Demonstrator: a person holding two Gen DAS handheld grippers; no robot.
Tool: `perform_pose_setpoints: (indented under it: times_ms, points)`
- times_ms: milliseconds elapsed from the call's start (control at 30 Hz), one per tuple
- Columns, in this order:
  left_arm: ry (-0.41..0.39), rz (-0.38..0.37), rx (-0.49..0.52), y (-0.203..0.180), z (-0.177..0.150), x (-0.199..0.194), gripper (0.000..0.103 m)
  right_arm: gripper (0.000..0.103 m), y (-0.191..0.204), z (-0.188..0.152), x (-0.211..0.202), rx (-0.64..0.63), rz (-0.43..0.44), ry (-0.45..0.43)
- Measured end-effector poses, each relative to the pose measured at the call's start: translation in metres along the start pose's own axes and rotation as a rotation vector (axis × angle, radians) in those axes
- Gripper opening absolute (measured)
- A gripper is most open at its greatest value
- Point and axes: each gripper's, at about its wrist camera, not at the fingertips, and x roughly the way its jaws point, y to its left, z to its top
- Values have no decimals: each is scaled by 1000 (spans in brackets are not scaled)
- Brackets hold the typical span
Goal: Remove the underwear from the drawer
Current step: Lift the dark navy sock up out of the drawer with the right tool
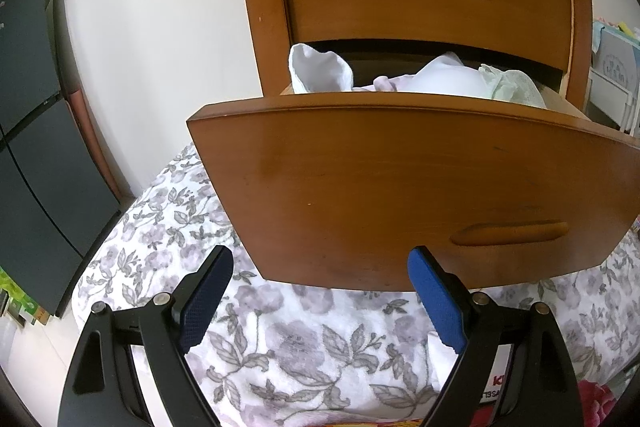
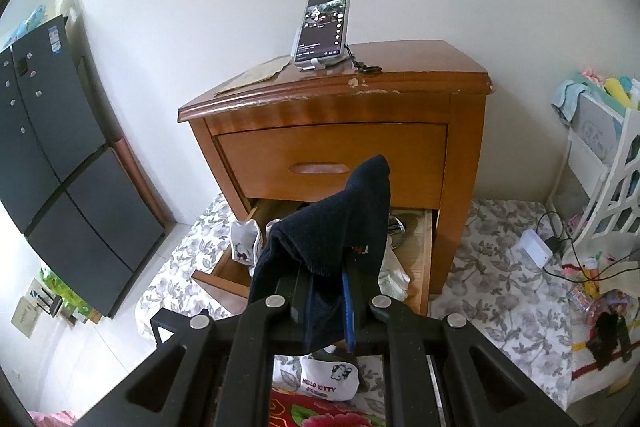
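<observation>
Right claw [image 2: 324, 291] clamped on dark underwear [image 2: 332, 223], above open drawer [image 2: 424, 251]

Dark navy knit underwear [image 2: 332, 227] drapes over the right gripper [image 2: 326, 291], pinched between its fingers, above the open wooden drawer [image 2: 424, 259] holding pale garments [image 1: 436, 79].

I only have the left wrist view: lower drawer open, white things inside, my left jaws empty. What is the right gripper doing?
Observer: The right gripper is shut on a dark navy garment, which drapes over its fingers in front of the open drawer.
Operator: Anything on top of the nightstand?
Observer: A phone stands propped on the nightstand top, with its screen lit.
Operator: Is anything lying outside the drawer?
Observer: A white item printed Hello Kitty lies on the floral cover, below the gripper.
</observation>
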Motion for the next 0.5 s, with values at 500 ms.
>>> perform_pose_setpoints:
  times_ms: [500]
  points:
    - [2, 4, 6, 0, 0, 0, 90, 12, 3, -20, 2, -83, -57, 41]
